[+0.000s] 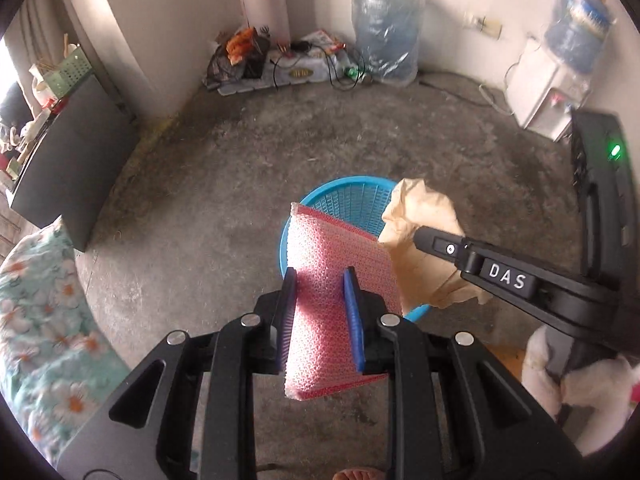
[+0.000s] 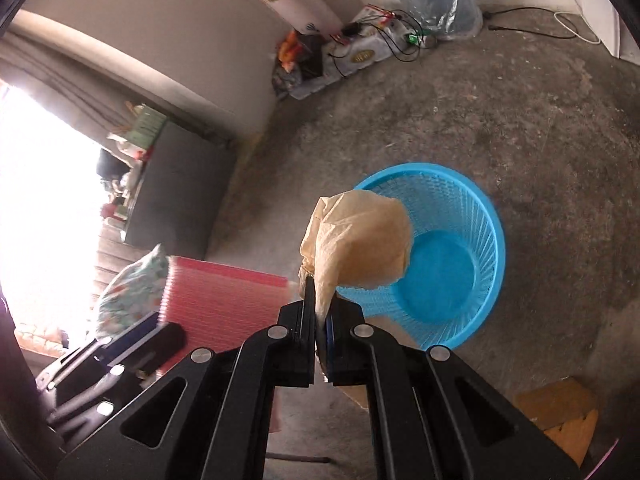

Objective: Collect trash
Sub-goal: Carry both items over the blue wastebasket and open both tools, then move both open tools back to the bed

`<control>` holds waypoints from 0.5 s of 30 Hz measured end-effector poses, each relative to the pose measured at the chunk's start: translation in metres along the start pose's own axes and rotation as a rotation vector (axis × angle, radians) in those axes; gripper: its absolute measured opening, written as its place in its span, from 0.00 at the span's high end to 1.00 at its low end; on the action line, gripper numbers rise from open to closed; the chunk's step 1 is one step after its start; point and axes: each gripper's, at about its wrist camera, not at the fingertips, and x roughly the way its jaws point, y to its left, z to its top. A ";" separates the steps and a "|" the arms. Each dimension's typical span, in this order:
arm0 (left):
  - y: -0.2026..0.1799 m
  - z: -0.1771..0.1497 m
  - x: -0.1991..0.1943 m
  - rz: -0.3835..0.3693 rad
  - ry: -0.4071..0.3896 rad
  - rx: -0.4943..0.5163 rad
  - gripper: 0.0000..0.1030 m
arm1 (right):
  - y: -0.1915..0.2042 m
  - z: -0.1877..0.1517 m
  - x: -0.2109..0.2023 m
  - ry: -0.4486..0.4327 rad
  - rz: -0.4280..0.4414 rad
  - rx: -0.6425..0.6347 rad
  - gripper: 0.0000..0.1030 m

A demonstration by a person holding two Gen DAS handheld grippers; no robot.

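A blue plastic mesh basket (image 1: 348,200) (image 2: 452,248) stands on the concrete floor. My left gripper (image 1: 320,280) is shut on a pink foam net sleeve (image 1: 332,264), held above the basket's near rim; the sleeve also shows at the left of the right wrist view (image 2: 216,296). My right gripper (image 2: 320,304) is shut on a crumpled tan paper (image 2: 360,240), held over the basket's left rim. In the left wrist view the right gripper (image 1: 424,236) comes in from the right with the paper (image 1: 424,216) beside the sleeve.
A floral pillow (image 1: 36,320) lies at the left, with a dark cabinet (image 1: 68,168) behind it. Water jugs (image 1: 386,36), a dispenser (image 1: 548,92) and cables with clutter (image 1: 280,64) line the far wall. Cardboard pieces (image 2: 560,412) lie on the floor at the right.
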 end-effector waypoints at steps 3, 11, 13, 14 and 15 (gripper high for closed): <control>-0.008 0.008 0.030 0.021 0.003 -0.006 0.75 | -0.011 0.014 0.020 0.027 -0.021 0.005 0.95; -0.010 0.012 0.051 0.031 -0.019 -0.049 0.52 | -0.043 0.029 0.064 0.130 -0.155 -0.013 0.61; -0.008 0.012 0.043 0.014 -0.030 -0.059 0.51 | -0.047 0.027 0.065 0.132 -0.168 -0.017 0.56; -0.007 0.012 0.038 0.008 -0.039 -0.056 0.51 | -0.048 0.026 0.064 0.131 -0.170 -0.013 0.55; -0.006 0.011 0.033 0.003 -0.047 -0.053 0.50 | -0.050 0.024 0.061 0.123 -0.173 -0.010 0.55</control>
